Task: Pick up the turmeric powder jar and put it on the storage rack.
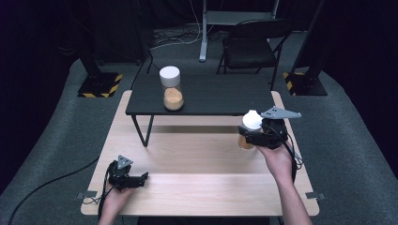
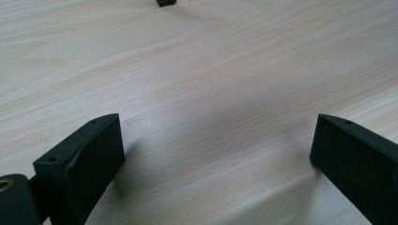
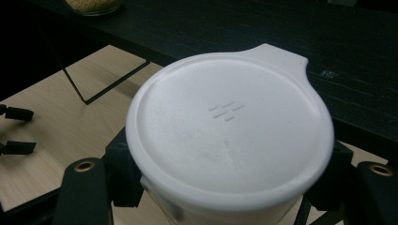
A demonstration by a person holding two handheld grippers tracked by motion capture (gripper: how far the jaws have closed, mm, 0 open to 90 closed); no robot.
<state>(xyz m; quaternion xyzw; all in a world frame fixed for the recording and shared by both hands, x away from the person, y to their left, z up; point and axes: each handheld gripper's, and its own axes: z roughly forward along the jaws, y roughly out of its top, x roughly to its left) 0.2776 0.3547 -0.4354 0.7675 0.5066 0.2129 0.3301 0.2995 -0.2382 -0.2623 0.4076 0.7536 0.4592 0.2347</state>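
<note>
Right gripper (image 1: 248, 136) clamped on white-lidded jar (image 3: 230, 140), held off wooden table (image 1: 197, 187) just beside black shelf (image 1: 206, 96). Pickup done; placing beside other jar (image 1: 172, 89) likely left. Left gripper (image 2: 216, 154) open, idle.

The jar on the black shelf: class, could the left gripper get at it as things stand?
Probably yes. The left gripper is open and empty, and the jar stands alone near the shelf edge with bare table between.

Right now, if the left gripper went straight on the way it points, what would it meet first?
Likely nothing soon: the left gripper, fingers open and empty, points right, low over the bare light wooden table. The path looks free as far as shown, though depth is uncertain.
</note>
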